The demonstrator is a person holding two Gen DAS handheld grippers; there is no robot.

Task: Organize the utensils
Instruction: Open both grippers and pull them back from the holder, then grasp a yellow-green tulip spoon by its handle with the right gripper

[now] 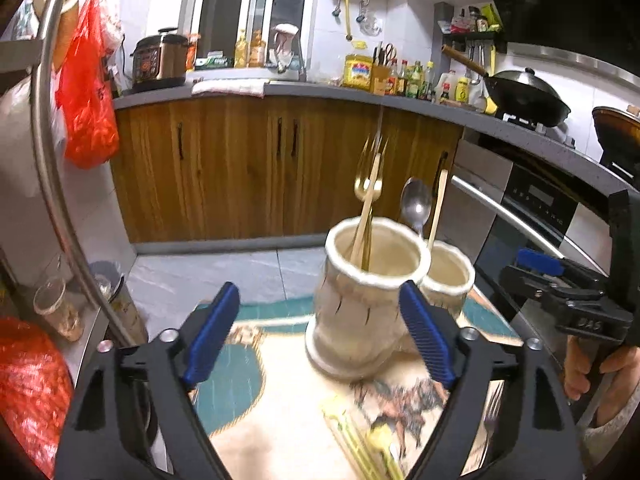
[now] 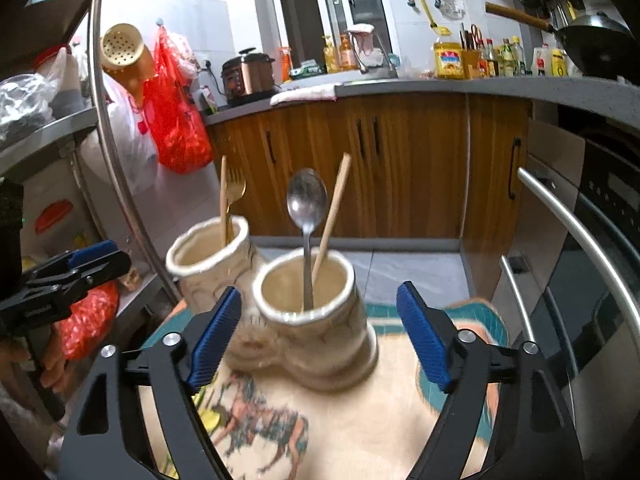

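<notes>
Blue pads of my left claw [image 1: 320,332] and right claw [image 2: 320,332] are standing wide apart, empty. Loose cutlery [image 1: 360,440] is lying just beneath my left claw on the printed mat [image 1: 280,420]. Ahead, the twin ceramic holder [image 2: 316,320] is already keeping fork [image 1: 370,184], spoon [image 2: 307,200] and chopstick [image 2: 332,216]. Next, I judge: descending squarely, pinching one handle mid-length.

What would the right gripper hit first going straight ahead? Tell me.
Probably the nearer holder, the one with the spoon. The open right gripper points at its body; depth is unclear.
</notes>
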